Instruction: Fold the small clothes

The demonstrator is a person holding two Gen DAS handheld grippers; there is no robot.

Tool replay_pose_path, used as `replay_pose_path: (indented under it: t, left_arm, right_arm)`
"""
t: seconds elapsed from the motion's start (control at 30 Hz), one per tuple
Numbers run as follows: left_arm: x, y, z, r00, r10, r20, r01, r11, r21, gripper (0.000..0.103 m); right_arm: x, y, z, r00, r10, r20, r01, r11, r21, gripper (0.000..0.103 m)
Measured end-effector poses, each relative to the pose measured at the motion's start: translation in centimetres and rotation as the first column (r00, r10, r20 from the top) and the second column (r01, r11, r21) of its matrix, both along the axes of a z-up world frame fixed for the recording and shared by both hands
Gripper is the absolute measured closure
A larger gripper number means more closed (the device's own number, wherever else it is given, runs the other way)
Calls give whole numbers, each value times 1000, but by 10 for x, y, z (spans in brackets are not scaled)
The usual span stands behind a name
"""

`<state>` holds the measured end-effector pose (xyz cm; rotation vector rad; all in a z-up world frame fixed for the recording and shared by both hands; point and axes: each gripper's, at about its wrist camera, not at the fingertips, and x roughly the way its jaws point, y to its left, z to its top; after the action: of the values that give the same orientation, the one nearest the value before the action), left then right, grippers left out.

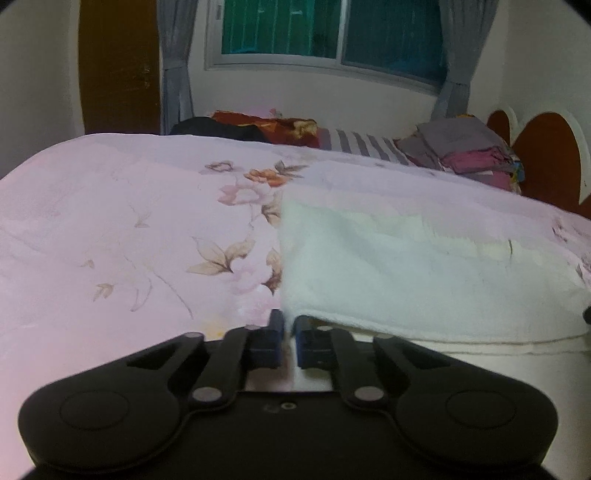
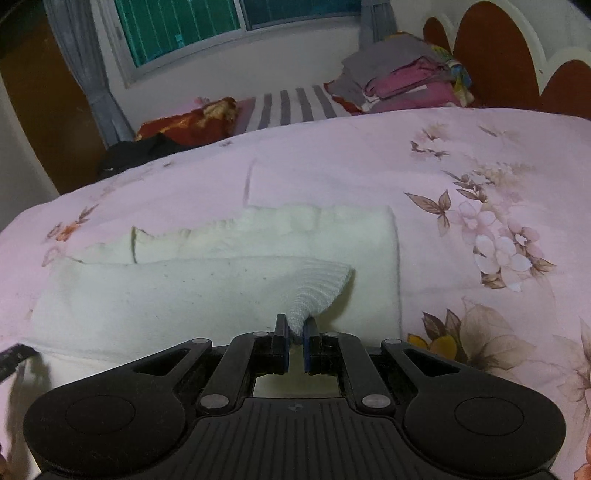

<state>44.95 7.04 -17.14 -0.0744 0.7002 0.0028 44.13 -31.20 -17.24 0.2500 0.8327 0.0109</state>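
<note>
The white terry-cloth towel (image 2: 207, 291) lies lengthwise across both grippers; right gripper (image 2: 295, 334) pinches its near right corner, left gripper (image 1: 288, 328) is clamped on its near left corner.

Dim indoor light with a pinkish cast falls on the floral bedspread (image 1: 110, 229). The window (image 1: 332, 33) behind it is dark teal. Fisheye bending curves the bedspread's far edge, the corners vignette black, and everything looks soft, slightly smeared.
</note>
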Motion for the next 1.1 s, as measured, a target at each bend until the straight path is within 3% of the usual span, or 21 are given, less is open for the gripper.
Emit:
replay_pose_path:
  t: [0.13, 0.33, 0.47, 0.53, 0.57, 0.6, 0.63, 0.83, 1.1]
  left_arm:
    - [6, 5, -10, 998, -18, -60, 18, 1000, -3, 99]
    - [7, 6, -6, 996, -47, -82, 46, 999, -15, 99]
    - [4, 14, 2, 992, -46, -114, 42, 998, -38, 89]
    - [1, 16, 10, 993, -43, -106, 39, 998, -44, 89]
    - [0, 18, 14, 995, -40, -97, 35, 998, -48, 89]
    - [1, 19, 18, 995, -35, -88, 31, 998, -52, 87]
    - [2, 20, 21, 996, -33, -82, 28, 998, -60, 83]
    - [31, 9, 22, 996, -36, -80, 27, 994, -103, 84]
    - [81, -33, 4, 990, -110, -83, 105, 992, -63, 84]
  right_arm:
    - [-5, -3, -7, 1000, -7, -8, 6, 998, -56, 97]
    - [-9, -1, -11, 1000, -2, -14, 1, 995, -102, 97]
    - [-18, -4, -6, 1000, -6, -5, 5, 996, -89, 96]
    - [-20, -9, -1, 1000, -21, -12, 20, 998, -58, 87]
    - [-22, -12, 4, 999, -47, 6, 47, 997, -61, 69]
    - [-24, -15, 8, 997, -69, 27, 71, 995, -77, 60]
    - [-25, -17, 12, 996, -79, 40, 82, 993, -86, 59]
    - [-17, -16, 14, 997, -74, 39, 78, 990, -117, 59]
    - [8, 14, 2, 998, -39, 46, 43, 995, -95, 59]
